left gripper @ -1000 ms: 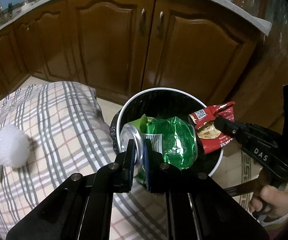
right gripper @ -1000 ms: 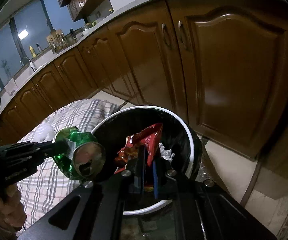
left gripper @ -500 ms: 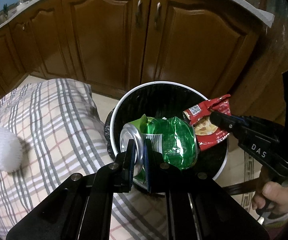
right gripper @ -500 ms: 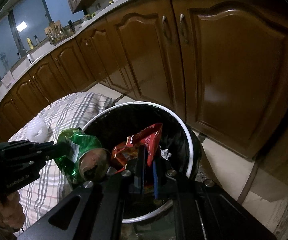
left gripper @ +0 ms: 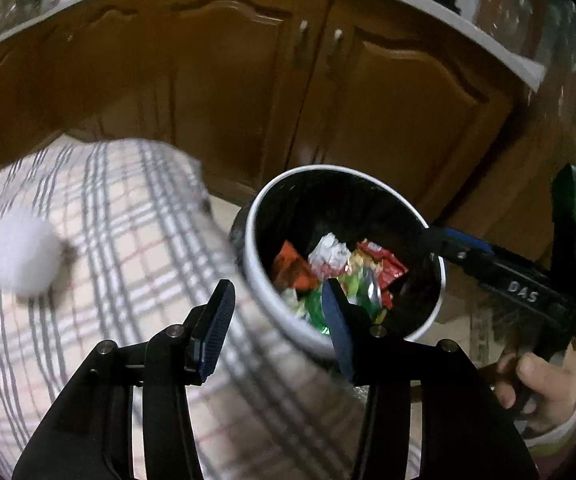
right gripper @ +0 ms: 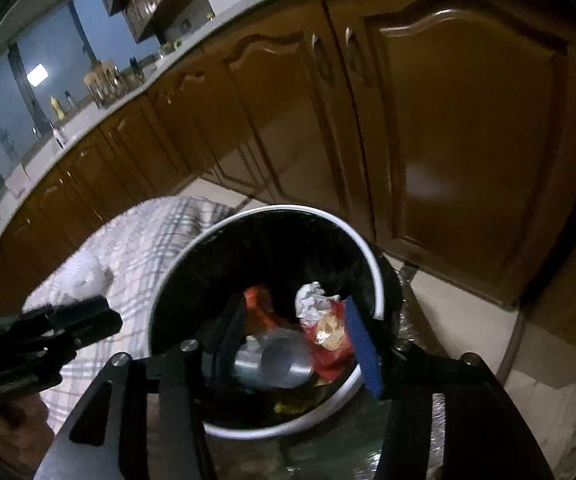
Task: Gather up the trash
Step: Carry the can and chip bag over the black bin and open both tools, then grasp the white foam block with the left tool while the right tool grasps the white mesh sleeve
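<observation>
A white-rimmed trash bin (left gripper: 288, 184) with a black liner stands on the floor by the cabinets; it also shows in the right wrist view (right gripper: 372, 256). Inside lie the crushed green can (left gripper: 362, 294), whose silver end shows in the right wrist view (right gripper: 283, 364), the red snack wrapper (left gripper: 388, 266) (right gripper: 330, 340), a crumpled white paper (left gripper: 328, 252) and an orange wrapper (left gripper: 292, 268). My left gripper (left gripper: 275, 296) is open and empty above the bin's near rim. My right gripper (right gripper: 294, 316) is open and empty over the bin, and shows at the right of the left wrist view (left gripper: 432, 236).
A plaid tablecloth (left gripper: 127, 240) covers a table left of the bin, with a white fluffy ball (left gripper: 19, 256) on it. Brown kitchen cabinets (left gripper: 247, 92) stand close behind the bin. Tiled floor (right gripper: 468, 320) lies to the right.
Both grippers opened. The green can and the red wrapper dropped from them into the bin. The left wrist view is blurred by motion.
</observation>
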Tool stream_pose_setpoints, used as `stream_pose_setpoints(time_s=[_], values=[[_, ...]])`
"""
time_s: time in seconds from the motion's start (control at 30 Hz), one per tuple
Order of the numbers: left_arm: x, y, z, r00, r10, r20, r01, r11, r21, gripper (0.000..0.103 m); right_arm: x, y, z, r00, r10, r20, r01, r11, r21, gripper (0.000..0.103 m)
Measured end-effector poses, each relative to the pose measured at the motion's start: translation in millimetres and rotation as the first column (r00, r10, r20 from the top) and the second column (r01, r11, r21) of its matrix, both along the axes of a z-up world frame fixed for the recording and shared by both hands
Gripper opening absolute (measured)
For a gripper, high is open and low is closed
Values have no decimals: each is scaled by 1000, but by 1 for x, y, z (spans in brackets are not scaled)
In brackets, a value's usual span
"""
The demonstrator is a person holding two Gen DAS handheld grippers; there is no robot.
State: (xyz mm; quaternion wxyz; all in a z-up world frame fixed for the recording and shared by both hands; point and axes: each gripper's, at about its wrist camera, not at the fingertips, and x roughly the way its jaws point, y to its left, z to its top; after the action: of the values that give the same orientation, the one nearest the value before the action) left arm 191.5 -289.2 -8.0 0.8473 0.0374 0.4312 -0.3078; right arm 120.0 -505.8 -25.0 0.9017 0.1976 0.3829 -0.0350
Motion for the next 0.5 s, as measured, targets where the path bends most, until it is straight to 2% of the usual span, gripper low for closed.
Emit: stream_pose_setpoints(time_s=[0.03, 0.23, 0.5], values=[[-3, 9, -2, 1000, 12, 0, -12, 1000, -8, 46, -5, 3, 1, 1000, -2, 10, 2, 1000, 8, 68], [-27, 77, -5, 993, 119, 23, -118, 991, -59, 50, -27, 40, 8, 997, 28, 66, -31, 999, 34, 82], [-35, 154, -13, 969, 248, 12, -247, 968, -50, 50, -29, 94, 13, 989, 106, 101, -113, 991, 66, 90]])
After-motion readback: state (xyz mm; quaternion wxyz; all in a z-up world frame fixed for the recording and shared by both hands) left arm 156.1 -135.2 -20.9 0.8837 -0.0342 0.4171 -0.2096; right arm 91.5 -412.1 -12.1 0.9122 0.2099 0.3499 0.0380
